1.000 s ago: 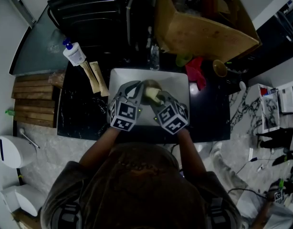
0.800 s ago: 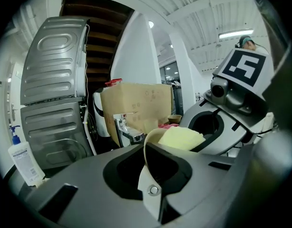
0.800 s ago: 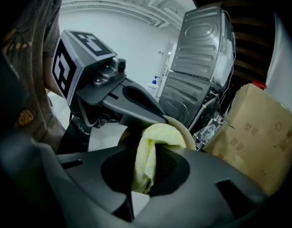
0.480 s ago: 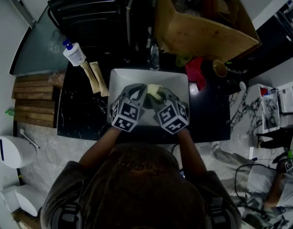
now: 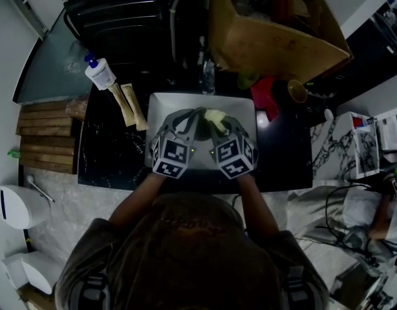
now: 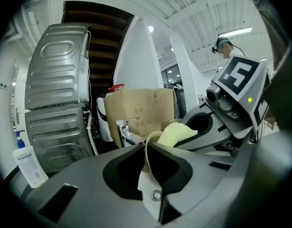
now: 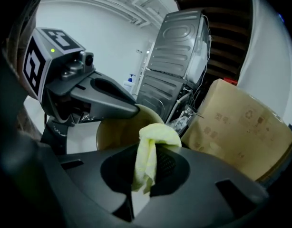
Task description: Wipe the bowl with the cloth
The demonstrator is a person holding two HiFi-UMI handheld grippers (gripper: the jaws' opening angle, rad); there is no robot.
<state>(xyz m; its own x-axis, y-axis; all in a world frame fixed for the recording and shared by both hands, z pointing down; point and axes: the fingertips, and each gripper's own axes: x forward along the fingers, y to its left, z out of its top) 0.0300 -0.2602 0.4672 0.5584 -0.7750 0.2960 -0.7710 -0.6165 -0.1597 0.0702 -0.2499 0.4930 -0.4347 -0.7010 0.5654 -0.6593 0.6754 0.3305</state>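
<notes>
The left gripper [image 6: 148, 151] is clamped on the bowl's [image 7: 112, 127] rim. The right gripper [image 7: 143, 170] pinches the cloth [image 7: 153, 137], held at the bowl.

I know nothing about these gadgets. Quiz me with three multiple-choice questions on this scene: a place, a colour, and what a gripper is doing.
1. The pump bottle stands: A) left of both grippers B) right of both C) between them.
2. The cloth is: A) red B) pale yellow C) blue.
3. The left gripper is: A) open, empty B) shut on the cloth C) shut on the bowl.
Answers: A, the head view shows it far left; B, the right gripper pinches a yellow fold; C, the left jaws clamp the bowl's rim.
</notes>
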